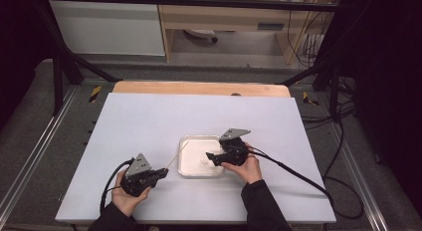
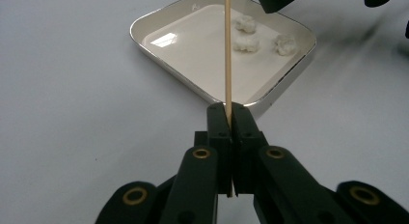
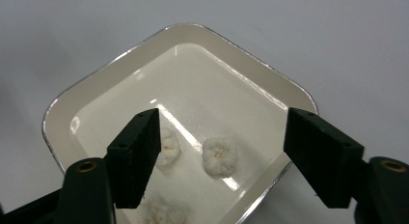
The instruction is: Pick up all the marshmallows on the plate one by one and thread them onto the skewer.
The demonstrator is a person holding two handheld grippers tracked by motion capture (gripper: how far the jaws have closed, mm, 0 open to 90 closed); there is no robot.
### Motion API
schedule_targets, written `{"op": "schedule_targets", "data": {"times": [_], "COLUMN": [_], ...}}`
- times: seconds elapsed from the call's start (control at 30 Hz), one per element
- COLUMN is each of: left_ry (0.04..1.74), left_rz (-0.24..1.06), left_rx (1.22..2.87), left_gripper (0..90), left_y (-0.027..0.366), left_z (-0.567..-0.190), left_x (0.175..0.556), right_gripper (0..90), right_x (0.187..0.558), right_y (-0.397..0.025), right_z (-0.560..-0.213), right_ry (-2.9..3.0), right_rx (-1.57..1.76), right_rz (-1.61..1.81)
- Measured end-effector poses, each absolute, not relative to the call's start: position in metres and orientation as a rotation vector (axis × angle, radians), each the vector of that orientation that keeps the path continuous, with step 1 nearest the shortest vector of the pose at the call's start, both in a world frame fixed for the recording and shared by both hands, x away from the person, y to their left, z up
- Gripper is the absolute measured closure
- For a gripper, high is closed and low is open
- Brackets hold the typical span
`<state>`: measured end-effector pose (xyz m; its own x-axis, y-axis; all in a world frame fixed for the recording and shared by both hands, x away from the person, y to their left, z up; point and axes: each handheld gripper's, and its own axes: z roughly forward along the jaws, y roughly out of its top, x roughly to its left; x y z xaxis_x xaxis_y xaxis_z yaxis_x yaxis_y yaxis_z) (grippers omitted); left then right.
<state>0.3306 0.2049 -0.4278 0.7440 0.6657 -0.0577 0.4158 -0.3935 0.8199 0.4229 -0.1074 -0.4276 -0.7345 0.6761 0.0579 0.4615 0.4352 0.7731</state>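
Desk (image 1: 149, 121) carries a white square tray (image 1: 186, 164) near its middle, with three white puffs (image 3: 220, 156) lying in the tray. Right tongs (image 3: 222, 151) hang wide open over the puffs. At the tray's eight o'clock, left tongs (image 2: 230, 119) pinch a thin wooden skewer (image 2: 227, 50) that reaches over the tray's rim.

Open table (image 1: 149, 116) all around the tray (image 1: 185, 141) (its raised rim and the slanting skewer (image 1: 177, 156) obstruct).

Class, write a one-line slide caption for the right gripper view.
Open right claw hovers over a white tray holding three white puffy pieces.
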Motion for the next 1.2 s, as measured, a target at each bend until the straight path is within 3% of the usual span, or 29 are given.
{"op": "schedule_targets", "data": {"times": [0.5,0.93,1.2], "left_ry": [0.814,0.814,0.812], "left_rz": [0.347,0.353,0.358], "left_rx": [2.035,2.031,2.026], "left_gripper": [88.5,88.5,88.5], "left_y": [0.204,0.203,0.203], "left_z": [-0.429,-0.429,-0.428], "left_x": [0.331,0.330,0.329], "right_gripper": [57.4,68.8,70.9], "right_x": [0.430,0.429,0.428], "right_y": [-0.102,-0.102,-0.102], "right_z": [-0.447,-0.450,-0.449], "right_ry": [2.497,2.476,2.478], "right_rx": [1.018,1.007,1.028], "right_rz": [1.114,1.099,1.117]}}
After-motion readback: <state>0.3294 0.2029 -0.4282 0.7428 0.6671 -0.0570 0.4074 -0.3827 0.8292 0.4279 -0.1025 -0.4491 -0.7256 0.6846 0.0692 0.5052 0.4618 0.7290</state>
